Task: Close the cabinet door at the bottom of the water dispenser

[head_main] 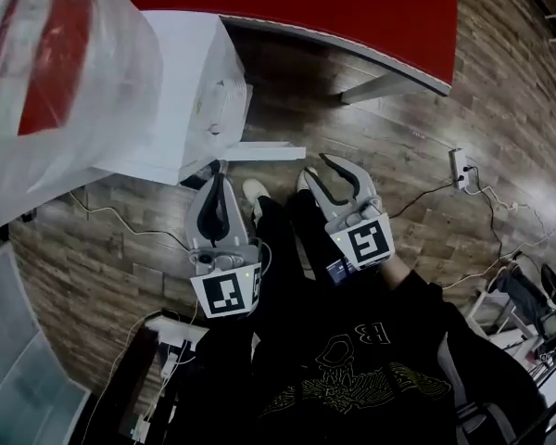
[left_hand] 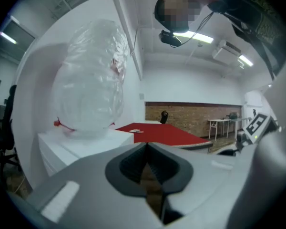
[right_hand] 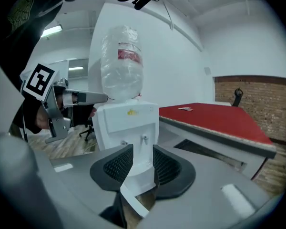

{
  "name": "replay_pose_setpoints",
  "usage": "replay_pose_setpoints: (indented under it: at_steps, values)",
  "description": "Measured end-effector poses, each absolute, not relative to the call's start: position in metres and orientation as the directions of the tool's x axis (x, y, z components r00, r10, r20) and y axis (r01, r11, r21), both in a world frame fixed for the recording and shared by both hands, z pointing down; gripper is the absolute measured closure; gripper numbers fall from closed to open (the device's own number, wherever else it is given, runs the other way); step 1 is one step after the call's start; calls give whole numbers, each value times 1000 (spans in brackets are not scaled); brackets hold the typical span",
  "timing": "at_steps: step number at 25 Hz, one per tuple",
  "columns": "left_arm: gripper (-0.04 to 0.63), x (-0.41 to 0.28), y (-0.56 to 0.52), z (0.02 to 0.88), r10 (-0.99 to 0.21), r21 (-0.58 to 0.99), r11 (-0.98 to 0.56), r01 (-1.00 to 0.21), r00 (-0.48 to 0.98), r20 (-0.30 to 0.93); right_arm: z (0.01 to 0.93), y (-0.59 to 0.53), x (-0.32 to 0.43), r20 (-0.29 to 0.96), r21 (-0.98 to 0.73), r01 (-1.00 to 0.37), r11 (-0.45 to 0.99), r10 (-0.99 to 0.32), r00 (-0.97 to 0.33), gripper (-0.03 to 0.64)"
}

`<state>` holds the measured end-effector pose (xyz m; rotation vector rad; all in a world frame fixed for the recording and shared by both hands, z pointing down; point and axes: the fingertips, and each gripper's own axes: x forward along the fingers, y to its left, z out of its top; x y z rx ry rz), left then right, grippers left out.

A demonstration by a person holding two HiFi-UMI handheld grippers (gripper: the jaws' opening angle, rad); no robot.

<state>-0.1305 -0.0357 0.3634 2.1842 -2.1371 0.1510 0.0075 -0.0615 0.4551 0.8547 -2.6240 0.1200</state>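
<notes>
The big bottle (head_main: pixel 65 72), wrapped in clear plastic, was seen at the far left on top of the water dispenser (head_main: pixel 181 82). A thin cable (head_main: pixel 120 222) was laid across the wooden floor (head_main: pixel 83 276) below it. The approach was judged to be the step in hand, since nothing had yet been touched.

The left gripper (head_main: pixel 222 169) was held low just short of the dispenser's foot. Its jaws were pressed together at the tips, with nothing between them. The cabinet door (head_main: pixel 271 152) was found still open, jutting as a white slab from the dispenser's foot, just ahead of both grippers. The person's shoe (head_main: pixel 255 193) was placed near it, between the two grippers.

The right gripper (head_main: pixel 317 167) was held with its jaws spread wide and empty. In its own view the dispenser was framed between them and the door's edge showed beneath.

For the next move, a jaw would probably have to be set against the door's outer face and the slab swung back until flush. The shoe could be clipped on the way.

Further right, the red table (head_main: pixel 352 7) was set behind the dispenser, and a wall socket (head_main: pixel 459 167) with trailing cables lay well apart from the work
</notes>
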Motion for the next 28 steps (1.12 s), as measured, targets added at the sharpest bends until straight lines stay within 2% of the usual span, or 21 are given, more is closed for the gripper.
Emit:
replay_pose_setpoints:
  at_steps: [7, 12, 18, 23, 28]
  values:
    - [589, -121, -59, 468, -974, 31, -57, -998, 63, 217, 565, -79, 4, 467, -34, -621, 783, -537, -702, 486]
    - [589, -121, -61, 519, -961, 39, -57, -998, 65, 270, 664, -59, -8, 588, -39, -546, 837, -422, -689, 486]
    - [588, -123, -42, 557, -943, 73, -42, -996, 63, 328, 789, -26, -12, 753, 59, -424, 904, -319, -576, 483]
    - [588, -126, -20, 567, -921, 94, -62, -994, 94, 378, 830, -17, -14, 807, 86, -385, 919, -291, -513, 485]
    - [588, -142, -33, 572, -937, 63, -54, -997, 73, 342, 845, -27, -25, 819, 111, -339, 934, -279, -502, 492]
